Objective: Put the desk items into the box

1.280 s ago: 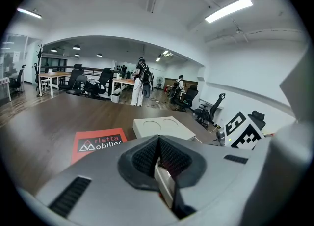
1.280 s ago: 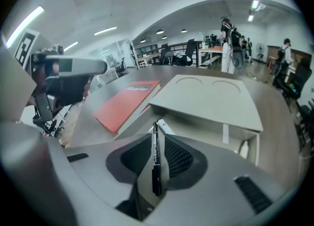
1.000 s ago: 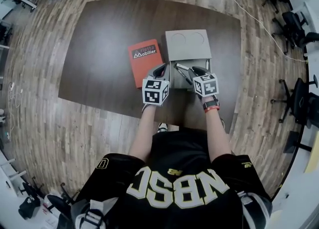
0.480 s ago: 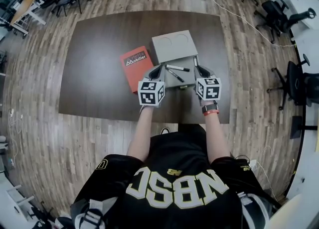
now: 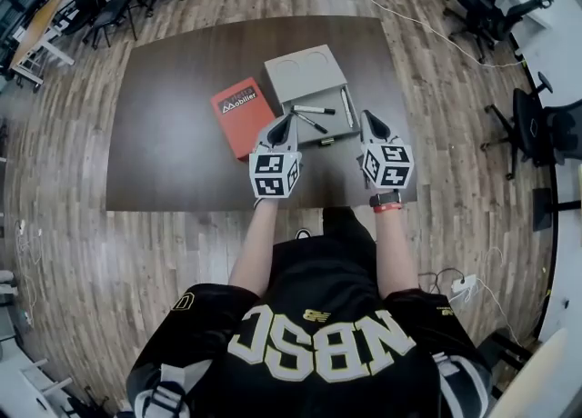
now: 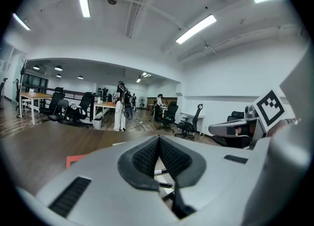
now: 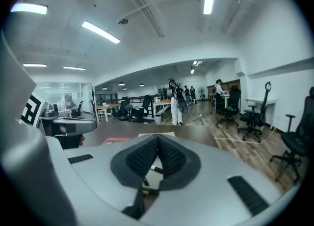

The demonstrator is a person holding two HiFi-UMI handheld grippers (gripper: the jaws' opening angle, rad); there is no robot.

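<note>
- Head view: the left gripper [image 5: 284,119] and right gripper [image 5: 368,117] hang above the table [image 5: 173,134], flanking the near corners of the box's open tray and touching nothing.
- Each gripper's own view shows its pads pressed together at the tips with nothing between them; the right jaws have just been closing.
- The grey box [image 5: 300,69] stands towards the table's far edge, with three pens [image 5: 314,109] lying in its tray.
- A red book [image 5: 241,116] lies just beside the box's left side.
- Office chairs [image 5: 480,9] stand on the wood floor beyond the table's far right corner.
- A second ago both grippers were over the tray; they have since drawn back towards the near edge.
</note>
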